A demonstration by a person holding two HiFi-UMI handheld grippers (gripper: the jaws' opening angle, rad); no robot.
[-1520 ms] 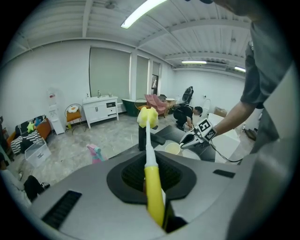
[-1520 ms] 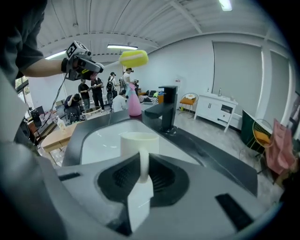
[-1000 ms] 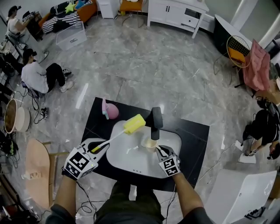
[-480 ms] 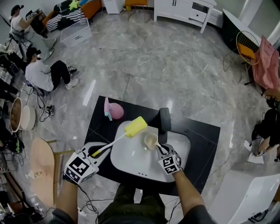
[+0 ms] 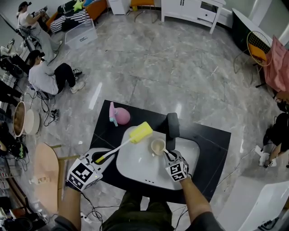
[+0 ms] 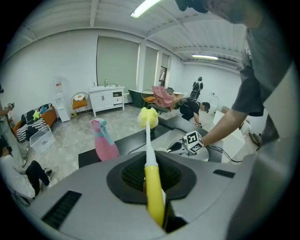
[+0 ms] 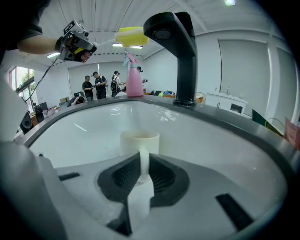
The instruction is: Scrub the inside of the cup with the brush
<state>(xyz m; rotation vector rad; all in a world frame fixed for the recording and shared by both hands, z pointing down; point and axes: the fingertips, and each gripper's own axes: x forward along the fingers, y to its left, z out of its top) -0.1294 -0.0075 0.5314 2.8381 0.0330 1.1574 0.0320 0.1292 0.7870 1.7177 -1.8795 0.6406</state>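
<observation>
A cream cup point(image 5: 157, 146) stands upright in the white sink point(image 5: 135, 167), just left of the black tap point(image 5: 172, 130). My right gripper point(image 5: 168, 155) is shut on the cup's handle point(image 7: 144, 161), with the cup point(image 7: 139, 142) straight ahead of the jaws. My left gripper point(image 5: 97, 159) is shut on the yellow handle point(image 6: 153, 190) of the brush. Its white stem runs up and right to the yellow sponge head point(image 5: 141, 132), which hangs over the sink's back left rim, apart from the cup. In the left gripper view the head point(image 6: 147, 116) sits high ahead.
A pink spray bottle point(image 5: 118, 115) lies on the black mat point(image 5: 212, 144) behind the sink. People sit and stand at the far left point(image 5: 45, 76). A wooden board point(image 5: 45, 176) lies left of the mat; a white cabinet point(image 5: 194, 11) stands at the back.
The cup has come down from beside the tap into the sink, carried by my right gripper. The brush in my left gripper has hardly moved. The view has shifted slightly.
</observation>
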